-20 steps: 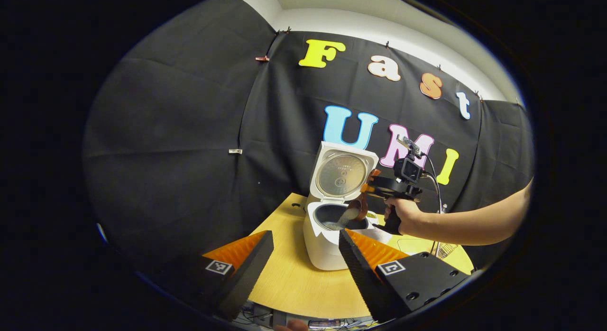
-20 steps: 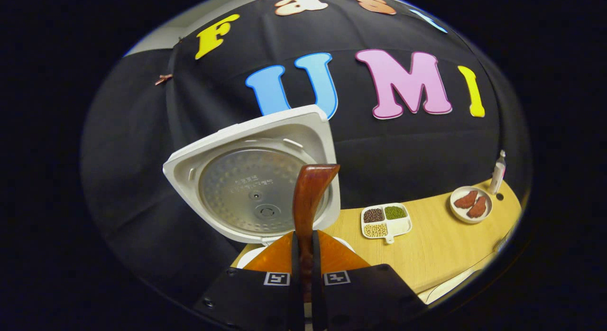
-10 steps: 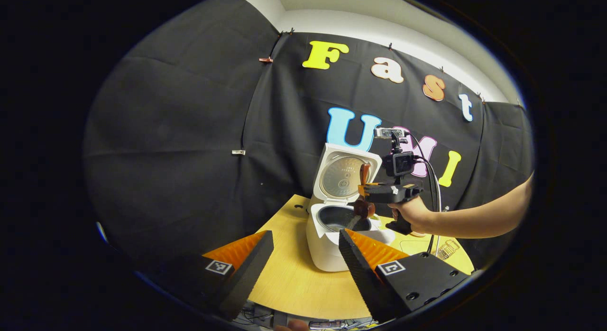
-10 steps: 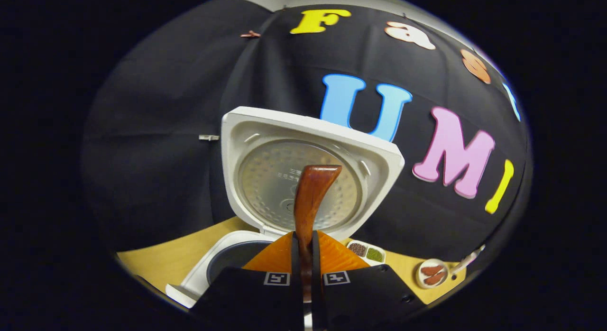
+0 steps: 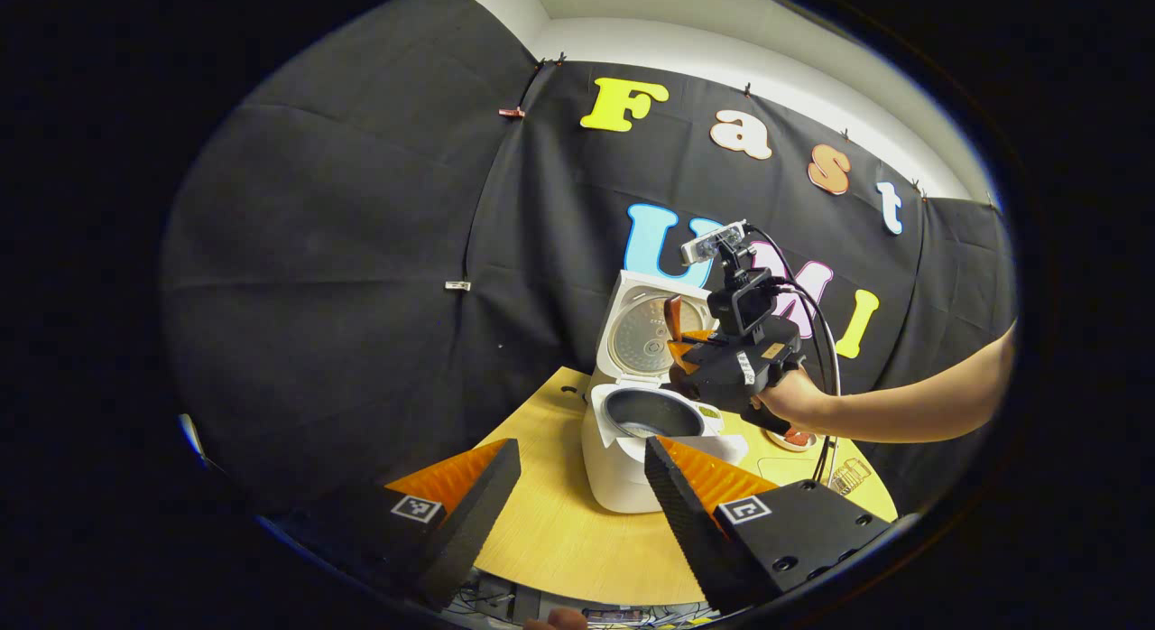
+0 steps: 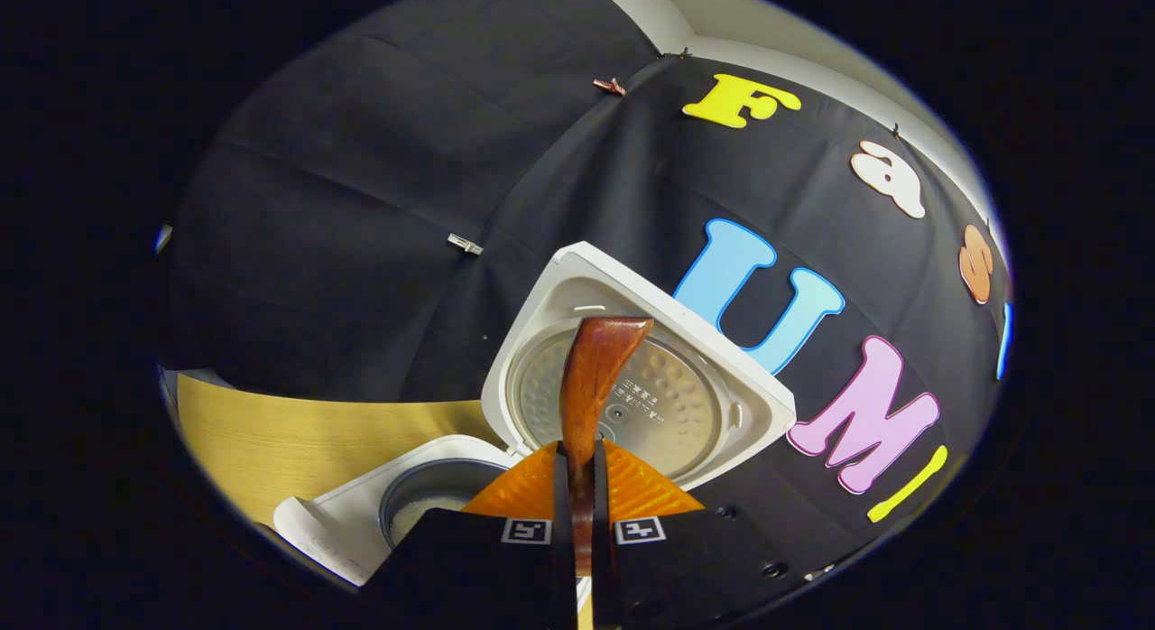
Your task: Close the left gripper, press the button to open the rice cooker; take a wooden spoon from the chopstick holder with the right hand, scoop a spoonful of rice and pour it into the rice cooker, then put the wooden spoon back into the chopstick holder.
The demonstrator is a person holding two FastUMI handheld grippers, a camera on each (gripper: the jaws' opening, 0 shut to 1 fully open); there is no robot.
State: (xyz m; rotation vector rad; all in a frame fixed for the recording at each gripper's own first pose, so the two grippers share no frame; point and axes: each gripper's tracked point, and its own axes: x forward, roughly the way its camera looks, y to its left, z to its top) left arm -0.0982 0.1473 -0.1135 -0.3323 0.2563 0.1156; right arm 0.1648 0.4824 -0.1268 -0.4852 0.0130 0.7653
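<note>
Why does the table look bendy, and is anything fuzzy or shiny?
Left gripper view: fisheye bends the table edge; the rice cooker looks sharp. Right gripper view: everything tilts, the wooden spoon handle has soft glare, and the right gripper up close is slightly blurry.

Black tongs [image 5: 577,495], square tag markers, black cables.

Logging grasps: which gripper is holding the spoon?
The right gripper: its fingers are shut on the spoon handle, above the open cooker. The left gripper stands open and empty.
</note>
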